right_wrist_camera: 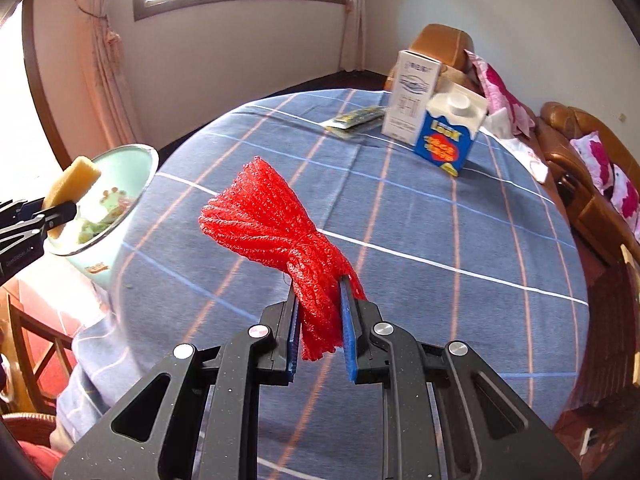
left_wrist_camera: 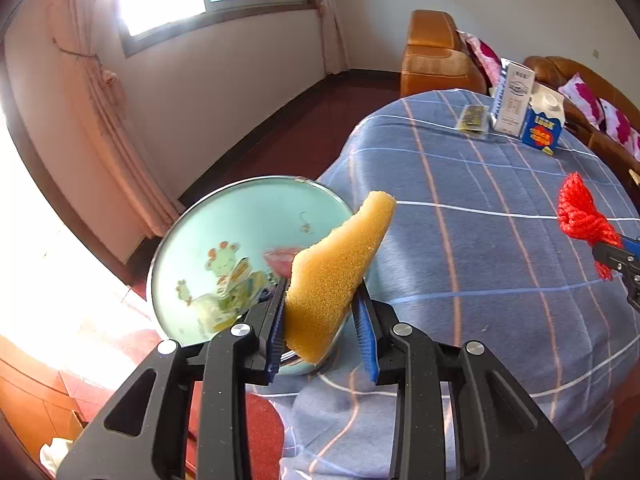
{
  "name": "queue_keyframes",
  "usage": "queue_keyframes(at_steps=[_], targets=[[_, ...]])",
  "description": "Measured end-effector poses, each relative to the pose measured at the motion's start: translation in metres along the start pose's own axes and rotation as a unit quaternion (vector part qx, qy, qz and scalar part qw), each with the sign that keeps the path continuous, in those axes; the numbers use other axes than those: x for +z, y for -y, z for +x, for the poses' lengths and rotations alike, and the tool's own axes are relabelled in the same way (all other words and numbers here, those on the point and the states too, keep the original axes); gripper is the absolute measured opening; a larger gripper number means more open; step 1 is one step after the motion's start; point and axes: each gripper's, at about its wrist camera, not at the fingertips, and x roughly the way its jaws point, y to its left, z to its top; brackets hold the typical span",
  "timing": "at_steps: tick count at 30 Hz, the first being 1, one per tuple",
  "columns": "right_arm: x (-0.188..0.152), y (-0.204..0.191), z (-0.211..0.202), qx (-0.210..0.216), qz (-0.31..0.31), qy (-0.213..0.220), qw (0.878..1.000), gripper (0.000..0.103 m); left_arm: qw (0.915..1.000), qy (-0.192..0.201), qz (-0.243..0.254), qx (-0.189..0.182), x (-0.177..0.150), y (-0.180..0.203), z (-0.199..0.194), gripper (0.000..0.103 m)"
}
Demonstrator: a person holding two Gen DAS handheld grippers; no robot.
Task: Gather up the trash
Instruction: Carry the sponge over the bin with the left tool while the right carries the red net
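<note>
2 pieces of trash are in hand at once. Our left gripper (left_wrist_camera: 320,320) has its fingers closed part way onto a yellow sponge wedge (left_wrist_camera: 336,268), pinched near its wide end, with the narrow tip sticking up and away. Our right gripper (right_wrist_camera: 320,320) has its fingers nearly shut on a bundle of red mesh netting (right_wrist_camera: 276,224), which fans out above the pinch.

We judge the step in hand to be the drop into the pale green bin (left_wrist_camera: 208,248), which stands at the left edge of the desk (left_wrist_camera: 480,260) and already holds some printed wrappers. The sponge hangs over the bin's near right rim, so we should carry it further left, over the middle of the mouth, before we let go; a release here could bounce it off the rim. The netting is well apart from the bin, out over the desk, and has to travel left.

Since the bin sits close to the desk edge, a knock could tip it to the floor. 1 mouth takes 1 gripper at a time: left drops and clears, then right comes in. The middle of the desk is bare; a white carton (right_wrist_camera: 412,96), a blue carton (right_wrist_camera: 448,136) and a flat packet (right_wrist_camera: 356,118) wait at the far side.
</note>
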Motion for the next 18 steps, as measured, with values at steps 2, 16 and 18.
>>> queue_keyframes(at_steps=[2,16,18], targets=[[0.001,-0.013,0.000,0.010,-0.007,0.001,1.000,0.019,1.0000,0.001,-0.004,0.009,-0.004,-0.008,-0.002,0.031],[0.011,-0.083,0.006,0.056,-0.053,0.004,0.997,0.019,0.9978,-0.007,-0.043,0.050,-0.022,-0.059,-0.004,0.031],[0.012,-0.091,0.008,0.058,-0.061,0.004,0.996,0.019,0.9973,-0.012,-0.049,0.054,-0.025,-0.065,-0.002,0.031]])
